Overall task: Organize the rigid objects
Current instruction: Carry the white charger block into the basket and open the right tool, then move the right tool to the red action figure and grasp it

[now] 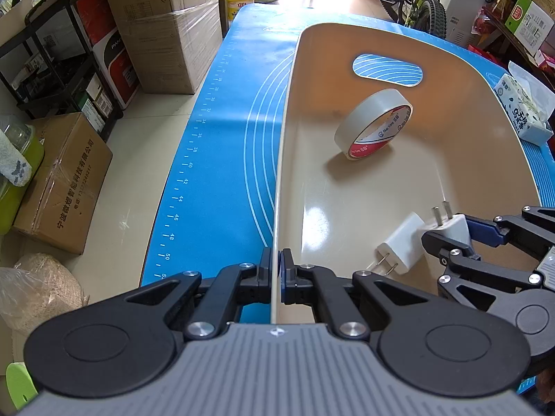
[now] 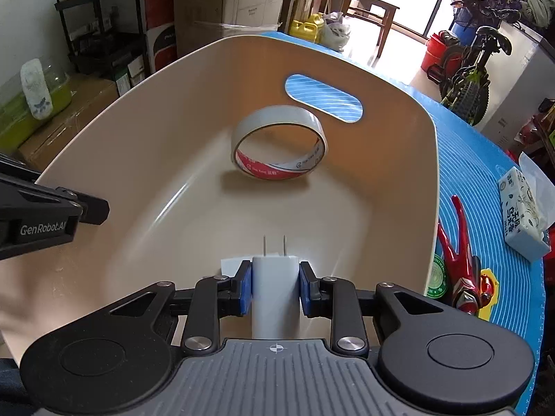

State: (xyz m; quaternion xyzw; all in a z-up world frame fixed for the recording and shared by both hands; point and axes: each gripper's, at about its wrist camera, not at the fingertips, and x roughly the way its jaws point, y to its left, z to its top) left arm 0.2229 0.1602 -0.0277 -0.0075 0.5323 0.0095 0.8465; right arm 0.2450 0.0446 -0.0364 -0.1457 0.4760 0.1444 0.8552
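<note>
A beige plastic basket (image 1: 451,62) (image 2: 145,111) stands on the blue mat. My left gripper (image 1: 276,270) is shut on the basket's near left rim. My right gripper (image 2: 275,287) (image 1: 451,232) is shut on a white plug charger (image 2: 275,287) (image 1: 447,225) and holds it inside the basket, prongs pointing forward. A second white charger (image 1: 402,244) lies on the basket floor just beside it. A roll of clear tape (image 1: 373,128) (image 2: 279,142) stands on edge near the far wall, under the handle slot (image 1: 387,70).
A red toy figure (image 2: 461,263) lies on the blue mat (image 1: 222,145) right of the basket. A tissue pack (image 2: 523,215) (image 1: 523,111) sits further right. Cardboard boxes (image 1: 166,24) and a black rack (image 1: 52,55) stand on the floor at the left; a bicycle (image 2: 468,69) stands behind.
</note>
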